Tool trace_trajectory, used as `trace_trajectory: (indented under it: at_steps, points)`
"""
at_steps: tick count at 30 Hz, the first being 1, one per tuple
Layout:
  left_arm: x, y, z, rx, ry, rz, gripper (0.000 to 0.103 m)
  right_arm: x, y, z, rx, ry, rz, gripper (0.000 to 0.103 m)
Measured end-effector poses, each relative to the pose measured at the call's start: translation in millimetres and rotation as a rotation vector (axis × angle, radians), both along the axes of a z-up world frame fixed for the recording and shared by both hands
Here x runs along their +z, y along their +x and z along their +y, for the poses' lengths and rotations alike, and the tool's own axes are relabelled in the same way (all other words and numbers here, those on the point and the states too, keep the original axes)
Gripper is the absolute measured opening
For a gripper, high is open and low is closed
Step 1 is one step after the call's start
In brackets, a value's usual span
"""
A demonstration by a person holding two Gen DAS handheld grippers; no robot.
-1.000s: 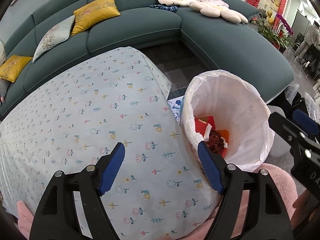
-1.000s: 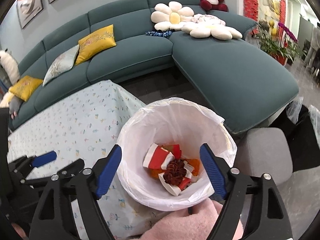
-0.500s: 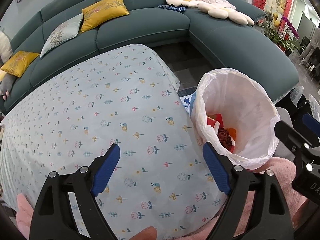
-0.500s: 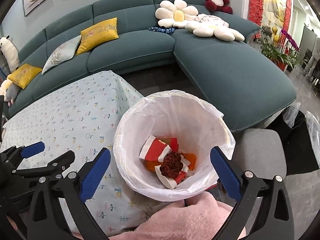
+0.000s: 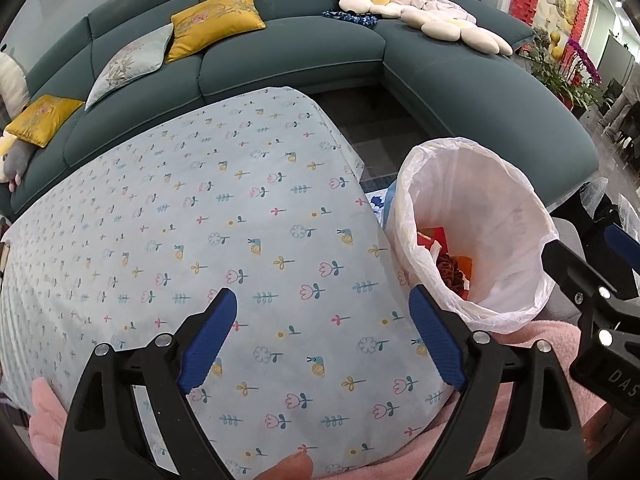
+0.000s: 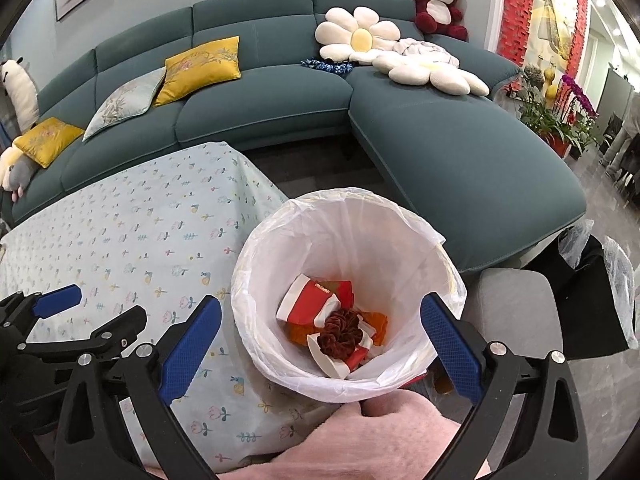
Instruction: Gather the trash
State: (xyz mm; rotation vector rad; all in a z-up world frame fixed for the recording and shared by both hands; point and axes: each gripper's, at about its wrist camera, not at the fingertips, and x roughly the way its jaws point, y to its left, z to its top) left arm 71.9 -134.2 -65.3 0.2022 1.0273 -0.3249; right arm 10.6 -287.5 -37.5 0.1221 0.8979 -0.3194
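Observation:
A bin lined with a white bag [image 6: 404, 248] stands beside the table's right end; it also shows in the left wrist view [image 5: 496, 200]. Inside lie red-and-white wrappers [image 6: 310, 298], a dark red crinkled piece [image 6: 342, 332] and orange scraps [image 6: 380, 322]. My right gripper [image 6: 320, 344] is open and empty, held above the bin's near rim. My left gripper [image 5: 322, 340] is open and empty above the table with the floral cloth [image 5: 200, 208]. No trash shows on the cloth.
A teal corner sofa [image 6: 280, 104] with yellow cushions [image 6: 200, 68], flower pillows [image 6: 356, 38] and a plush bear [image 6: 438, 2] wraps behind the table. A grey stool [image 6: 516, 308] and black bags [image 6: 592, 300] stand right of the bin. Pink sleeves [image 6: 380, 440] are at the bottom.
Both grippers have drawn back and risen a little, so the table and bin look smaller and more sofa shows. The right jaws have opened wider. The trash in the bin has not moved.

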Motion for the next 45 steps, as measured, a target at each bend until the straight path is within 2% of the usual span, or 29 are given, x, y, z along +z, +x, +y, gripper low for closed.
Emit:
trace_trajectory:
  at_steps: [15, 45]
  points:
    - [-2, -7, -8, -0.008, 0.027, -0.014, 0.084, -5, -4, 0, -0.009, -0.012, 0.017, 0.096]
    - [-2, -12, -6, 0.027, 0.023, -0.017, 0.084, -11, -9, -2, -0.032, -0.013, 0.022, 0.096]
